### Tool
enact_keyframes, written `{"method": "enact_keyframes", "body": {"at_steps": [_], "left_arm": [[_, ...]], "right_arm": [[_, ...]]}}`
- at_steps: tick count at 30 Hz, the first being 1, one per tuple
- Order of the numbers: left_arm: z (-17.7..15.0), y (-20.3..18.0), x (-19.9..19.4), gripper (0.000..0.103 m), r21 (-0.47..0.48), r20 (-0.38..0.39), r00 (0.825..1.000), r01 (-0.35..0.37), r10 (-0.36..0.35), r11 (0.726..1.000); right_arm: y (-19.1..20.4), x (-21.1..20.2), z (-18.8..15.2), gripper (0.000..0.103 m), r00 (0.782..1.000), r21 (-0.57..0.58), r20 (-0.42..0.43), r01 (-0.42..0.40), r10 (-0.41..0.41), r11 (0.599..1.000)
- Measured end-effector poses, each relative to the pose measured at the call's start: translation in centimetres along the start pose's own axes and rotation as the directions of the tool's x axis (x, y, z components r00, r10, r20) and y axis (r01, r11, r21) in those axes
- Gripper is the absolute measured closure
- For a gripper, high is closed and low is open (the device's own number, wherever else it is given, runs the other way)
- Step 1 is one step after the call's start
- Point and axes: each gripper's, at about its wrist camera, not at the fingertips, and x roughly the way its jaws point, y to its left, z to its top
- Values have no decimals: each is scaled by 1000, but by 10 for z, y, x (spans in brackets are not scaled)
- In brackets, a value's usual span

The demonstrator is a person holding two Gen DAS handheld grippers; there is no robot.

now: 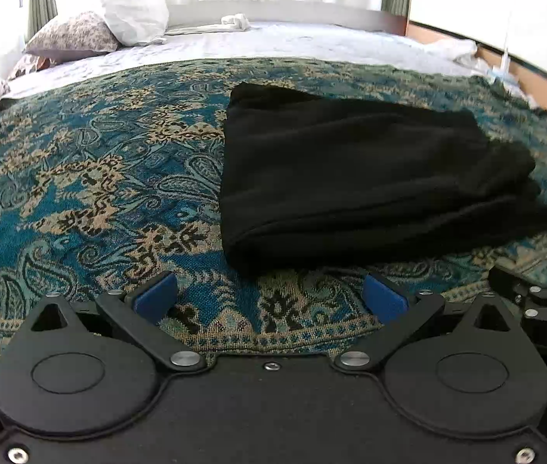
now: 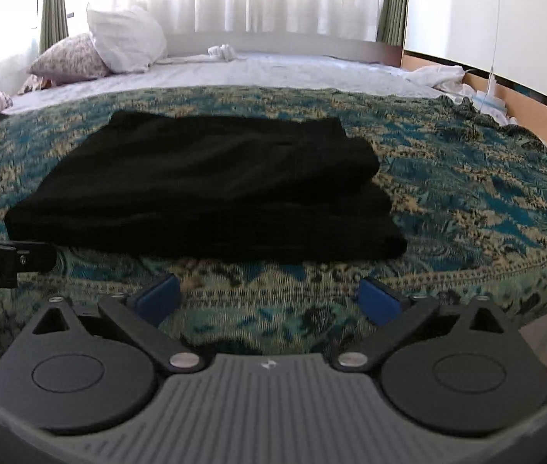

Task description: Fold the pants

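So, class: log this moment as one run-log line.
pants: folded, on blanket | left tool: open | right tool: open

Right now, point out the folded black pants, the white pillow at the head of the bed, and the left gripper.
folded black pants [image 1: 370,178], left wrist view, middle of the top layer.
white pillow [image 2: 128,38], right wrist view, centre of its face.
left gripper [image 1: 271,295], left wrist view, midway between its blue fingertips.

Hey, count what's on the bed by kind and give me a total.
Black folded pants: 1
Patterned blanket: 1
Pillows: 2, white and floral
Total: 4
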Motion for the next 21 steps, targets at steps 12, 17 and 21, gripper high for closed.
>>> {"method": "enact_keyframes", "body": {"at_steps": [12,17,21], "left_arm": [[0,-6,7,0,30,15,1000,-28,27,999],[0,-5,8,0,25,9,1000,-19,18,1000],[1,-3,9,0,25,3,1000,-14,14,1000]], "right_arm": [[-1,9,3,0,998,-26,-46,-34,33,999],[0,10,3,0,998,-31,-46,-34,33,999],[0,10,3,0,999,-32,-43,-32,30,999]]}}
